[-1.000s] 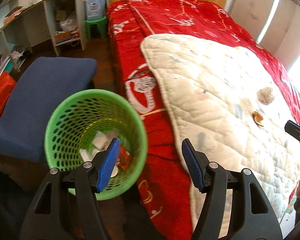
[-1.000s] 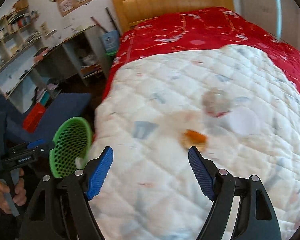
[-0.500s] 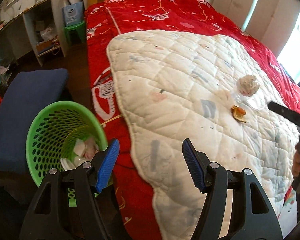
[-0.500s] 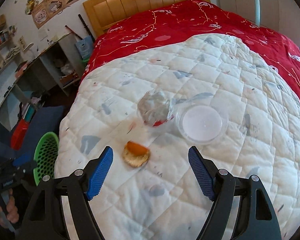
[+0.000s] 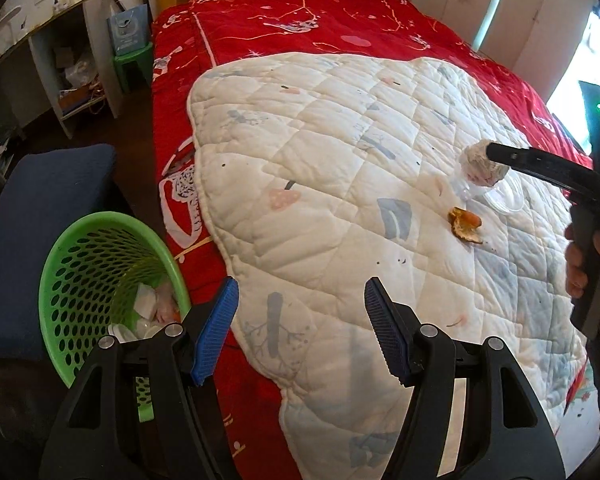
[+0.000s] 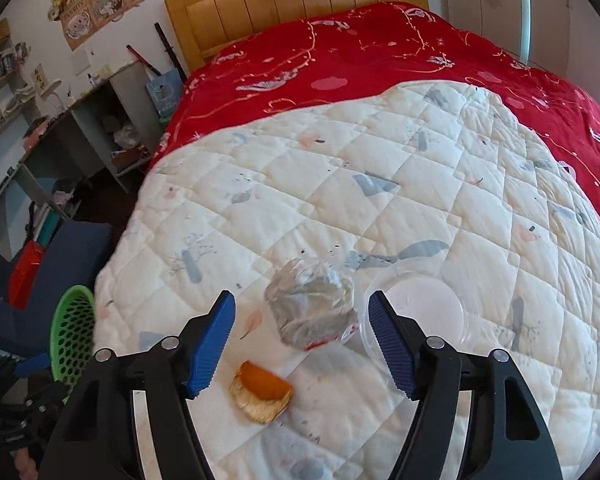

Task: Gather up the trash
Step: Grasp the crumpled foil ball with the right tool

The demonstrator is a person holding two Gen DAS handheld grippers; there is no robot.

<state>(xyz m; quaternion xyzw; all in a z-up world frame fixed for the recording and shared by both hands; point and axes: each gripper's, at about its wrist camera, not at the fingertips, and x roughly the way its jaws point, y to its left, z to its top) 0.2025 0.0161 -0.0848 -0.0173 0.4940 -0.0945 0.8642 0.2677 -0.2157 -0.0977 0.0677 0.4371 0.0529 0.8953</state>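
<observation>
A crumpled clear plastic ball (image 6: 311, 307) lies on the white quilt (image 6: 340, 184), a clear plastic lid (image 6: 424, 312) at its right and an orange peel (image 6: 262, 394) in front of it. My right gripper (image 6: 302, 346) is open and empty, low over the quilt, its jaws on either side of the ball. In the left wrist view the ball (image 5: 478, 164), the lid (image 5: 504, 198) and the peel (image 5: 466, 224) lie far right. My left gripper (image 5: 298, 332) is open and empty above the bed's near edge. The green basket (image 5: 84, 280) with trash stands at its left.
The bed has a red cover (image 5: 300, 20) and a wooden headboard (image 6: 300, 4). A blue seat (image 5: 48, 216) stands beside the basket on the floor. Shelves and a desk (image 6: 60, 148) line the left wall. The right hand holding its gripper handle (image 5: 592, 232) shows at the right.
My right gripper has come down and forward to the plastic ball. My left gripper has swung right, away from the basket and over the bed's edge.
</observation>
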